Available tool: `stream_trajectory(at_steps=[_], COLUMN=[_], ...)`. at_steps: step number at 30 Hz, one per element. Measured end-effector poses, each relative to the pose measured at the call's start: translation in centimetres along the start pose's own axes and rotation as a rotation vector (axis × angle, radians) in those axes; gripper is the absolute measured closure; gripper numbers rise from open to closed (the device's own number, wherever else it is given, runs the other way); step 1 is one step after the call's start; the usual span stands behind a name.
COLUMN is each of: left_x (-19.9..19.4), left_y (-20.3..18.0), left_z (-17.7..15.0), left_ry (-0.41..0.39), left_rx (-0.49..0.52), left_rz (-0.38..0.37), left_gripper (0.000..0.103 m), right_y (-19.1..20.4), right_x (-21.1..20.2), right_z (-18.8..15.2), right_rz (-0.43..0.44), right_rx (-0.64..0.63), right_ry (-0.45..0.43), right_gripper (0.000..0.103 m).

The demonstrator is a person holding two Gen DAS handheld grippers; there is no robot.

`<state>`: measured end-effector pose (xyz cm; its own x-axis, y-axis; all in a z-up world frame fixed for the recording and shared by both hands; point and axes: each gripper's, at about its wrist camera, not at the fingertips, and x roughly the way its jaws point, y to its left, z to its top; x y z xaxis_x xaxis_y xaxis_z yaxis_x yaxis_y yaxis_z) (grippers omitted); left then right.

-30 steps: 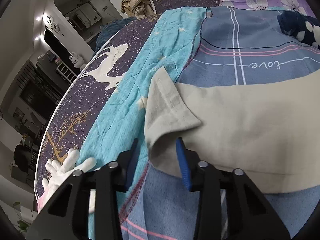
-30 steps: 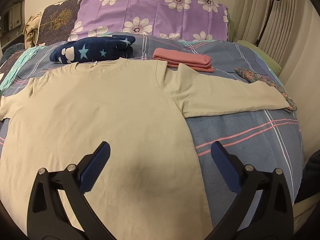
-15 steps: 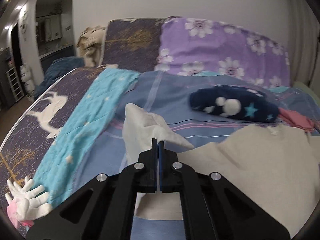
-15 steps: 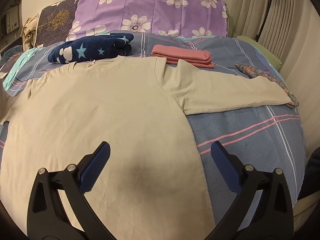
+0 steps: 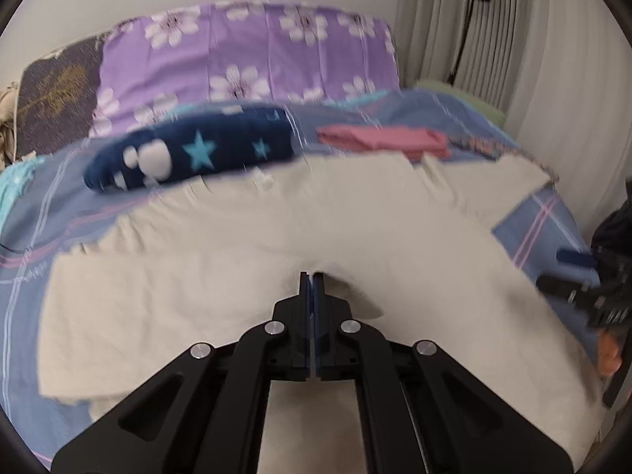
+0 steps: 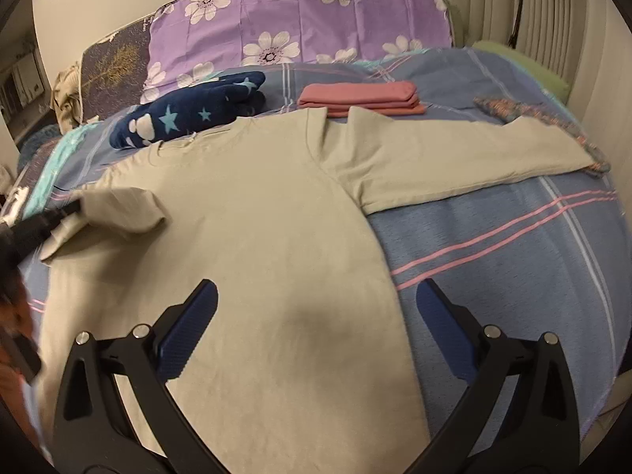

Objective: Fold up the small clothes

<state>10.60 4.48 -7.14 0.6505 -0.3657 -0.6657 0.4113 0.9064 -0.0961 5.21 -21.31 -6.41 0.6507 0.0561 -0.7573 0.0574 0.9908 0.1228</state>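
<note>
A beige long-sleeved shirt (image 6: 252, 213) lies spread front-down on the bed; it also shows in the left wrist view (image 5: 245, 245). My left gripper (image 5: 312, 276) is shut on the shirt's left sleeve and holds it folded over the shirt body; it shows at the left edge of the right wrist view (image 6: 73, 207), with the sleeve (image 6: 122, 209) draped inward. The right sleeve (image 6: 454, 154) lies stretched out to the right. My right gripper (image 6: 316, 316) is open and empty above the shirt's lower part.
A folded navy star-print garment (image 6: 189, 114) and a folded pink pile (image 6: 359, 96) lie beyond the shirt's collar. Purple flowered pillows (image 6: 300, 12) line the headboard. A patterned cloth (image 6: 537, 114) lies by the right sleeve's end. The blue plaid bedsheet (image 6: 513, 245) reaches the right edge.
My left gripper shut on the left sleeve, lifted it and carried it rightward over the shirt body. The right gripper stayed open and nearly still.
</note>
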Motion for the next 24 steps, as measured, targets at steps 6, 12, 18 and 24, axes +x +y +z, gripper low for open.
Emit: stream_trajectory(at_steps=[6, 12, 18, 24], left_x=[0.0, -0.3, -0.2, -0.7], left_y=[0.3, 1.0, 1.3, 0.8], left_z=[-3.6, -3.8, -3.3, -2.0], left_ry=[0.061, 0.039, 0.037, 0.010], left_rx=[-0.063, -0.093, -0.115, -0.134], left_rz=[-0.023, -0.012, -0.013, -0.048], left_gripper=[0.103, 0.103, 0.103, 0.103], right_y=[2.4, 8.0, 12.6, 14.0], right_x=[2.9, 8.5, 14.9, 10.0], right_z=[2.2, 5.6, 7.1, 10.0], right_rz=[0.225, 0.350, 0.431, 0.387], right_rx=[-0.003, -0.055, -0.033, -0.136], right_ry=[0.148, 0.252, 0.373, 0.183], right_gripper=[0.069, 0.056, 0.038, 0.101])
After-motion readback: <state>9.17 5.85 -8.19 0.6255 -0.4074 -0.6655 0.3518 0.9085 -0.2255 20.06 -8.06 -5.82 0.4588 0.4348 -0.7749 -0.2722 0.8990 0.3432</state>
